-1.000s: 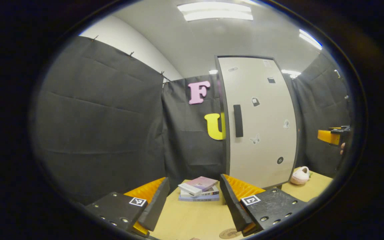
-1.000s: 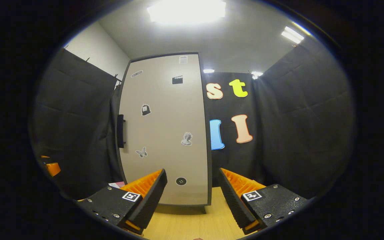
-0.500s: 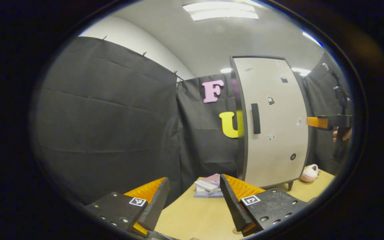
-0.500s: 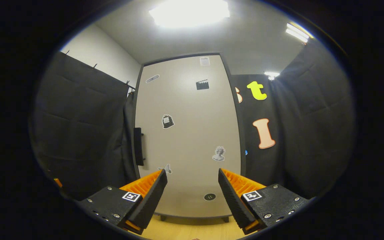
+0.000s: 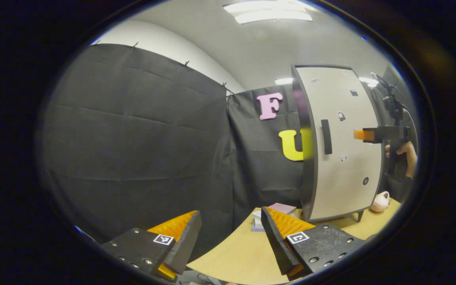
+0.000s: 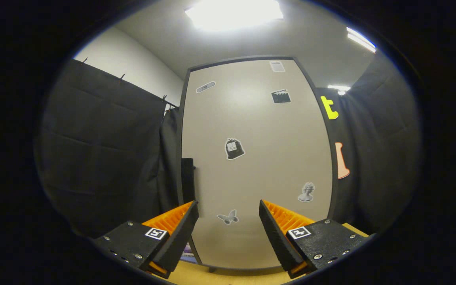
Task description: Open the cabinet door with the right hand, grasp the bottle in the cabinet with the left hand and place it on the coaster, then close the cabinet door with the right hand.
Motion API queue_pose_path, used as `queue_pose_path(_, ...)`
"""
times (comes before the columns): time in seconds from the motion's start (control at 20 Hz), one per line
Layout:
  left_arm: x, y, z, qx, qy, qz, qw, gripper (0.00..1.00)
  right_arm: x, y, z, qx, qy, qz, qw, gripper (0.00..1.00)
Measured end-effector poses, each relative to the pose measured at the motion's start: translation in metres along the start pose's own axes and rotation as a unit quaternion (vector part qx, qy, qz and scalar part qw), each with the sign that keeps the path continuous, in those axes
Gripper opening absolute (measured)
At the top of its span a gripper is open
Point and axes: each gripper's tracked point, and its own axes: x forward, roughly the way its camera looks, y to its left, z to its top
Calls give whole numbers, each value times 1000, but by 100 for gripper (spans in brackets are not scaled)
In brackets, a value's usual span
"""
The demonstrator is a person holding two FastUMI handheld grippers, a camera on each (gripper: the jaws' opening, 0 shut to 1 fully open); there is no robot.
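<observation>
Step in hand looks like the reach to open: door (image 6: 255, 158) is shut, so steer the right gripper (image 6: 228, 225) left onto the handle (image 6: 187, 180) at the door's left edge, straddle the bar squarely with both fingers, clamp, then pull along the hinge arc rather than straight back. Right gripper is spread wide, holding nothing, near the door face but not touching; left gripper (image 5: 232, 237) is also wide and empty, hanging over the table (image 5: 236, 257) well left of the cabinet. Bottle is presumably behind the closed door, coaster not identifiable here.
</observation>
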Motion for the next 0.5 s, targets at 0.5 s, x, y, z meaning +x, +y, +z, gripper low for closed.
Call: queue_pose_path(0.5, 1, 53, -17, -8, 13, 33, 999, 87, 70, 66, 2, -24, 6, 15, 1000, 92)
